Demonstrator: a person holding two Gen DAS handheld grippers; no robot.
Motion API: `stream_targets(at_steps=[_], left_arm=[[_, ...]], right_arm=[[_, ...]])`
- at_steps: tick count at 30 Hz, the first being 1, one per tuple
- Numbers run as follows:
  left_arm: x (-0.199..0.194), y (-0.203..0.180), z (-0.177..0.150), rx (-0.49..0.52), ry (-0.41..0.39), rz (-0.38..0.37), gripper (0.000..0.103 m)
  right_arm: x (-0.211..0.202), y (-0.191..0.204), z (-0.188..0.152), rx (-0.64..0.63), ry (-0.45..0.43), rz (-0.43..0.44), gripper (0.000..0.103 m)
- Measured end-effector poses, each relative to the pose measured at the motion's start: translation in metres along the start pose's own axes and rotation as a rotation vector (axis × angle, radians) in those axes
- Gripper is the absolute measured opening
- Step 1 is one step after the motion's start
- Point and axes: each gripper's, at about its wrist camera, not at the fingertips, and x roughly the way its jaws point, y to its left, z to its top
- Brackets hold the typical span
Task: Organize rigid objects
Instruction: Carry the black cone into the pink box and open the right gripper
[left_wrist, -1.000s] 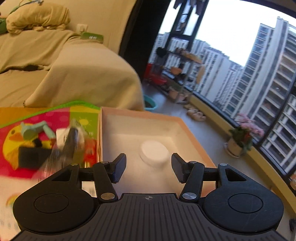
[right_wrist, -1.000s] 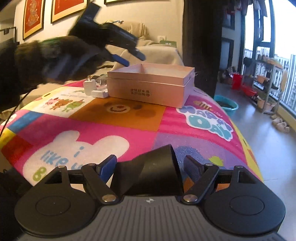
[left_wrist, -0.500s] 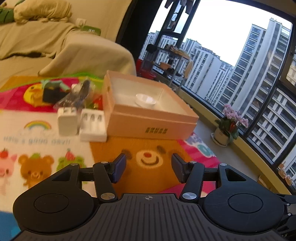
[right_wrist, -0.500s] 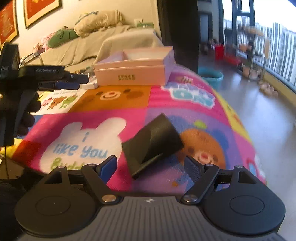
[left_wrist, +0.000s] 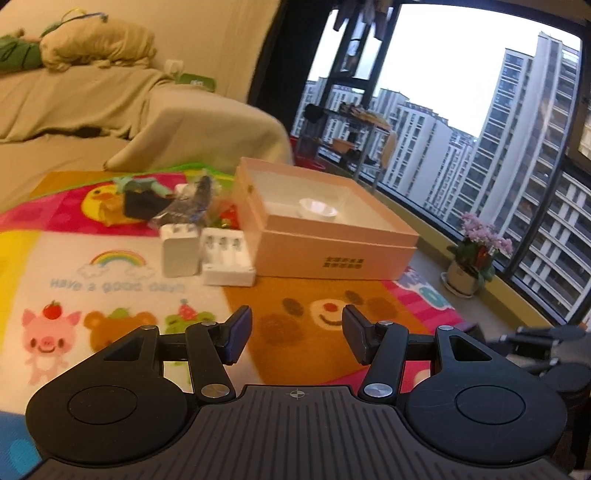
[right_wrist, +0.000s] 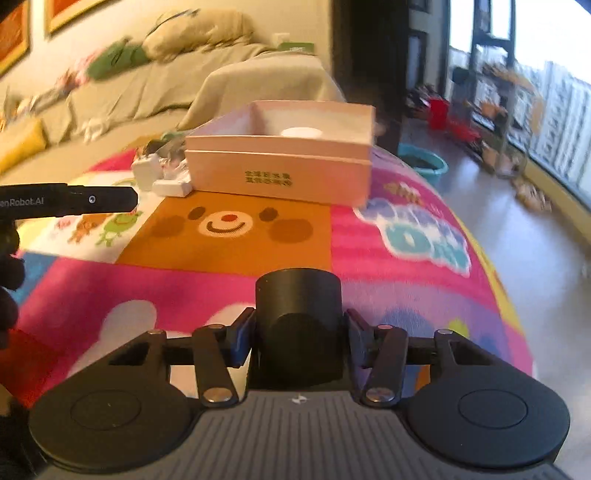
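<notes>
A black cylindrical piece (right_wrist: 298, 295) stands between the fingers of my right gripper (right_wrist: 298, 339). The jaws are closing and both pads touch its sides. My left gripper (left_wrist: 297, 339) hovers open over the cartoon mat with nothing between its fingers. Ahead of it sits an open pink box (left_wrist: 332, 258) holding a white round disc (left_wrist: 318, 210). A white plug adapter (left_wrist: 179, 251) and a white battery charger (left_wrist: 227, 258) lie at the box's left. Behind them is a heap of small items (left_wrist: 177, 206).
The colourful mat (right_wrist: 229, 229) covers a rounded table whose edge drops away at right. A beige sofa (left_wrist: 92, 110) stands behind. The left gripper (right_wrist: 74, 201) reaches in from the left of the right wrist view. A flower pot (left_wrist: 469, 273) sits by the window.
The black piece lay tilted on the mat ahead of the wide right jaws; now it sits upright between them and they have narrowed onto it. The left gripper drew back from the box.
</notes>
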Motion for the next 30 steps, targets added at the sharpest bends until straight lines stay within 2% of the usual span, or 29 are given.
stream_targets(at_steps=[4, 10, 11, 13, 14, 17, 21, 24, 27, 29, 30], left_arm=[[0.004, 0.016, -0.001, -0.05, 0.007, 0.035, 0.059], [0.01, 0.025, -0.003, -0.054, 0.035, 0.067, 0.059], [0.011, 0.027, -0.003, -0.048, 0.039, 0.072, 0.059], [0.011, 0.03, -0.002, -0.035, 0.04, 0.092, 0.059], [0.011, 0.033, 0.0, -0.03, 0.036, 0.104, 0.059], [0.013, 0.045, 0.011, -0.031, 0.016, 0.148, 0.059], [0.025, 0.061, 0.034, -0.06, -0.03, 0.197, 0.059], [0.042, 0.069, 0.049, -0.092, -0.058, 0.208, 0.059], [0.061, 0.079, 0.057, -0.155, -0.081, 0.202, 0.059], [0.07, 0.084, 0.058, -0.184, -0.079, 0.204, 0.058], [0.074, 0.086, 0.056, -0.192, -0.064, 0.202, 0.058]], right_arm=[[-0.008, 0.006, 0.042, -0.101, -0.081, 0.049, 0.051], [0.005, 0.002, 0.151, -0.058, -0.326, 0.044, 0.052], [0.01, 0.002, 0.163, -0.043, -0.36, 0.054, 0.054], [0.024, 0.004, 0.183, -0.021, -0.389, 0.064, 0.08], [0.031, 0.007, 0.188, -0.019, -0.388, 0.061, 0.081], [0.051, 0.014, 0.18, -0.031, -0.333, 0.081, 0.081], [0.065, 0.028, 0.14, -0.092, -0.262, 0.092, 0.081], [0.067, 0.043, 0.111, -0.139, -0.234, 0.112, 0.081], [0.063, 0.07, 0.085, -0.245, -0.223, 0.145, 0.08], [0.067, 0.096, 0.074, -0.371, -0.208, 0.161, 0.072], [0.07, 0.106, 0.071, -0.415, -0.206, 0.159, 0.062]])
